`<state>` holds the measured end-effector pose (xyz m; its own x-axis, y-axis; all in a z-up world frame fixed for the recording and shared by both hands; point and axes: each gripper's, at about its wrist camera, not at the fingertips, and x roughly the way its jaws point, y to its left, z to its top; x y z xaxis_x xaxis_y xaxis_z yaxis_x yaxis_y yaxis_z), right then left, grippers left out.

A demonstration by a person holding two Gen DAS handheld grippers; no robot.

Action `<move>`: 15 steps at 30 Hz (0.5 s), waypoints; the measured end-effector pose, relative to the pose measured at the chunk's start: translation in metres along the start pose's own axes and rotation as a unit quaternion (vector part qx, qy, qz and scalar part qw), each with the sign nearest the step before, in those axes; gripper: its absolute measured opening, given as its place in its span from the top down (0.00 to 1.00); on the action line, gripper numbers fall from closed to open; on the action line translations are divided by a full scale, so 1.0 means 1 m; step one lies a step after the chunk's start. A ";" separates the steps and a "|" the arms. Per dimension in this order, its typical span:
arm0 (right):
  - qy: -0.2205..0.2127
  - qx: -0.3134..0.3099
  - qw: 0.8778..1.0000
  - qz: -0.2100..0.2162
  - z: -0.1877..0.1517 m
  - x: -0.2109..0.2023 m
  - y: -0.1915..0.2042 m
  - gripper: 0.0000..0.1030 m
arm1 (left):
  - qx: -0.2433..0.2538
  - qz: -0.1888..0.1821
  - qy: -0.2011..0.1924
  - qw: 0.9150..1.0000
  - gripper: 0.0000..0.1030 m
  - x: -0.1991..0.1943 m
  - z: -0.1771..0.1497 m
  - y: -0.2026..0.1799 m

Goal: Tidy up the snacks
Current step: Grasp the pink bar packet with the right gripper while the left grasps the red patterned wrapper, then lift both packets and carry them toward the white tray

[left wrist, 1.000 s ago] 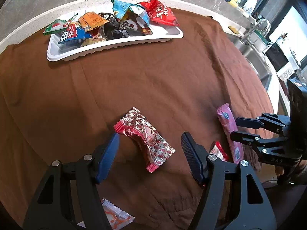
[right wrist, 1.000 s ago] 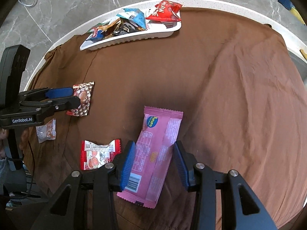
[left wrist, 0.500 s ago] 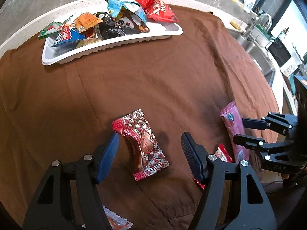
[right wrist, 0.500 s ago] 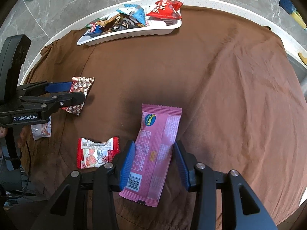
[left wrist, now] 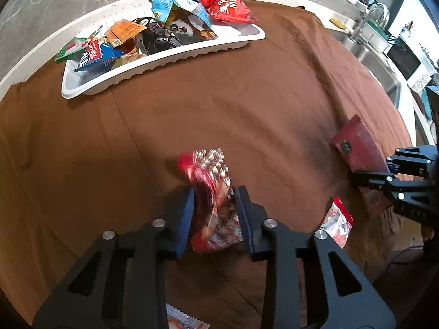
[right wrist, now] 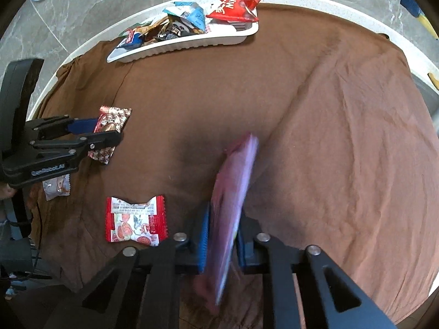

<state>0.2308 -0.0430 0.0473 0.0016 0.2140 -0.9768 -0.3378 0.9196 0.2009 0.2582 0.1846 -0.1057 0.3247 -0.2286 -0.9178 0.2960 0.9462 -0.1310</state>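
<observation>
My left gripper point(left wrist: 214, 213) is shut on a red and silver patterned snack pack point(left wrist: 212, 192), squeezed edge-on between its blue pads; it also shows in the right wrist view point(right wrist: 109, 126). My right gripper point(right wrist: 221, 235) is shut on a long pink snack bar point(right wrist: 233, 192), turned on edge; it also shows in the left wrist view point(left wrist: 356, 150). A white tray point(left wrist: 164, 60) with several snack bags stands at the far side of the brown cloth; it also shows in the right wrist view point(right wrist: 186, 45).
A small red and white candy pack point(right wrist: 134, 220) lies on the cloth left of my right gripper; it also shows in the left wrist view point(left wrist: 337, 222). A small white pack point(right wrist: 56, 187) lies near the left edge. A sink point(left wrist: 378, 63) lies beyond the table's right side.
Both grippers have closed: the left on the red and silver pack, the right on the pink bar. Each pack has been tipped up on edge.
</observation>
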 end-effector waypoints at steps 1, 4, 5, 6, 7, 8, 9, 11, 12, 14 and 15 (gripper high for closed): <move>0.000 0.003 1.000 0.005 0.000 0.000 -0.002 0.88 | -0.001 -0.001 0.000 1.000 0.75 0.000 0.000 0.001; 0.001 0.020 0.999 0.028 0.001 -0.001 -0.009 0.89 | -0.004 -0.010 -0.002 1.000 0.75 -0.001 0.000 0.003; 0.000 0.026 0.999 0.036 0.001 -0.002 -0.011 0.89 | -0.004 -0.014 -0.003 1.000 0.75 -0.001 0.000 0.004; -0.001 0.032 0.999 0.044 0.001 -0.003 -0.012 0.89 | -0.005 -0.018 -0.004 1.000 0.75 -0.003 0.000 0.004; -0.001 0.035 0.998 0.048 0.002 -0.004 -0.013 0.89 | -0.007 -0.020 -0.007 1.000 0.75 -0.004 0.000 0.005; -0.001 0.039 0.998 0.052 0.002 -0.004 -0.014 0.89 | -0.008 -0.021 -0.008 1.000 0.75 -0.005 0.000 0.005; -0.002 0.042 0.997 0.057 0.003 -0.005 -0.014 0.89 | -0.009 -0.023 -0.008 1.000 0.75 -0.007 0.001 0.006; -0.001 0.049 0.997 0.066 0.004 -0.006 -0.016 0.89 | -0.015 -0.026 -0.014 0.999 0.75 -0.010 0.002 0.008; -0.001 0.052 0.996 0.069 0.005 -0.006 -0.016 0.89 | -0.017 -0.031 -0.013 0.999 0.75 -0.010 0.004 0.009; -0.001 0.058 0.995 0.078 0.007 -0.006 -0.018 0.89 | -0.021 -0.033 -0.016 0.999 0.75 -0.012 0.005 0.010; -0.001 0.061 0.995 0.081 0.008 -0.006 -0.018 0.89 | -0.021 -0.037 -0.016 0.999 0.75 -0.013 0.007 0.010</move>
<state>0.2446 -0.0586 0.0502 -0.0420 0.3625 -0.9310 -0.2166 0.9064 0.3627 0.2629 0.1957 -0.0925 0.3326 -0.3047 -0.8925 0.2826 0.9351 -0.2140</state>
